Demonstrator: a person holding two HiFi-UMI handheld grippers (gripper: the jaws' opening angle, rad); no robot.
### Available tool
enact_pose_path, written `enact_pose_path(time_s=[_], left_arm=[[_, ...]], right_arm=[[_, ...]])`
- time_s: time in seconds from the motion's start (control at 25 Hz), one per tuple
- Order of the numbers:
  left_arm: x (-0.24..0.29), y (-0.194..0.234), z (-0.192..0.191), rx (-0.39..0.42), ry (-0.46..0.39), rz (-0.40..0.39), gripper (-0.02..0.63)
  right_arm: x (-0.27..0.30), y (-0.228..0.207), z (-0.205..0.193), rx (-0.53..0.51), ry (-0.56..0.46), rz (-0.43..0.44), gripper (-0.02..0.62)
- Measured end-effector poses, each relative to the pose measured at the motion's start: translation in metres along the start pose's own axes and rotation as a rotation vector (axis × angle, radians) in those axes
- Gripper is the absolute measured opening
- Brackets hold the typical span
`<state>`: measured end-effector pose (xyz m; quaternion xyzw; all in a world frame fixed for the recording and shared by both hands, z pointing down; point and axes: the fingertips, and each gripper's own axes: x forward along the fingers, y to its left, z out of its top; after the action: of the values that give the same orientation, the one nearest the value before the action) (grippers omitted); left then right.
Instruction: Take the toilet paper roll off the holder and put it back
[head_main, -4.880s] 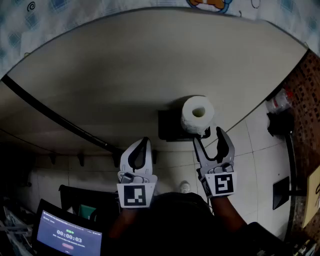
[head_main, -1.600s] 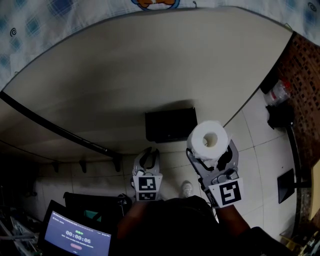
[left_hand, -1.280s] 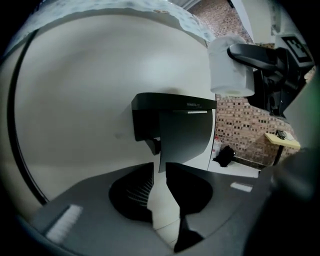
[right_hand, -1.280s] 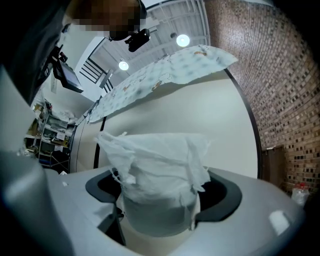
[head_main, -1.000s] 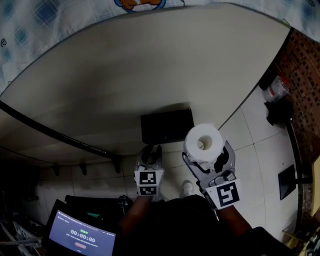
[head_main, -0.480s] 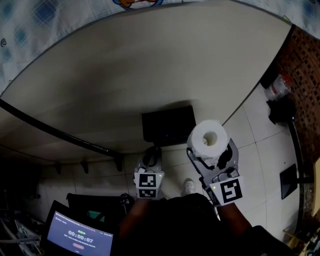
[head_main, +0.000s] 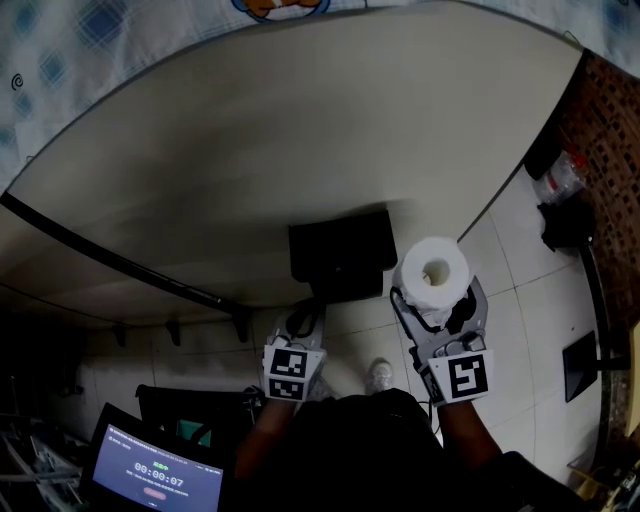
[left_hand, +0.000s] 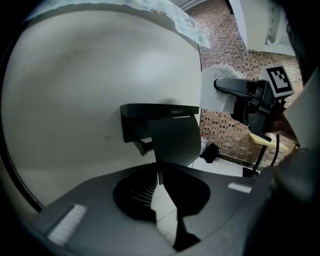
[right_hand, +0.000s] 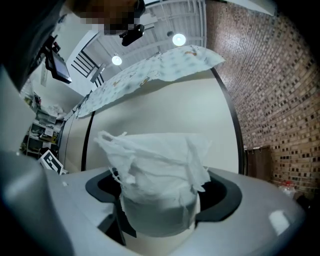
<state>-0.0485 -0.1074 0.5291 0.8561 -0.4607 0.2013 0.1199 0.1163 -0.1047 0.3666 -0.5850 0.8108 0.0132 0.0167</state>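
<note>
Rolls: one paper roll (head_main: 432, 275), pinched by right gripper (head_main: 437, 293) fingers.
Left gripper (head_main: 303, 315): fingers pressed together.
Holders: one holder (head_main: 340, 255), on the cream wall (head_main: 300, 130).
Floor (head_main: 520, 265): white tiles.

Dim, fisheye-warped edges, dark corners, glaring ceiling lamps (right_hand: 175, 39)

The head view looks steeply down from above and behind the left gripper (head_main: 303, 315) and right gripper (head_main: 437, 300), onto the black holder (head_main: 340, 252) on the cream wall (head_main: 300, 130). The left gripper view faces that holder from near and catches the right gripper at its right edge. The right gripper view sits close behind the toilet paper roll (right_hand: 157, 195); the wall beyond seems the same one
</note>
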Motion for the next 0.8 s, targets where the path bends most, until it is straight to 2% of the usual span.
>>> enact_pose_path(time_s=[0.16,0.48,0.64,0.8], left_arm=[[-0.030,0.001,0.005,0.050,0.011,-0.024,0.055],[-0.049,-0.011,0.013,0.033,0.059,-0.147,0.058],[-0.051,-0.015,0.014,0.032,0.090,-0.194,0.061],[-0.047,-0.024,0.021,0.004,0.107,-0.249,0.063]], right_arm=[[-0.009,0.008,0.006,0.001,-0.006,-0.015,0.442],[-0.014,-0.018,-0.009,0.029,0.026,-0.080,0.442],[-0.008,-0.026,-0.025,0.032,0.035,-0.072,0.442],[-0.001,-0.046,-0.056,0.130,0.070,-0.078,0.442]])
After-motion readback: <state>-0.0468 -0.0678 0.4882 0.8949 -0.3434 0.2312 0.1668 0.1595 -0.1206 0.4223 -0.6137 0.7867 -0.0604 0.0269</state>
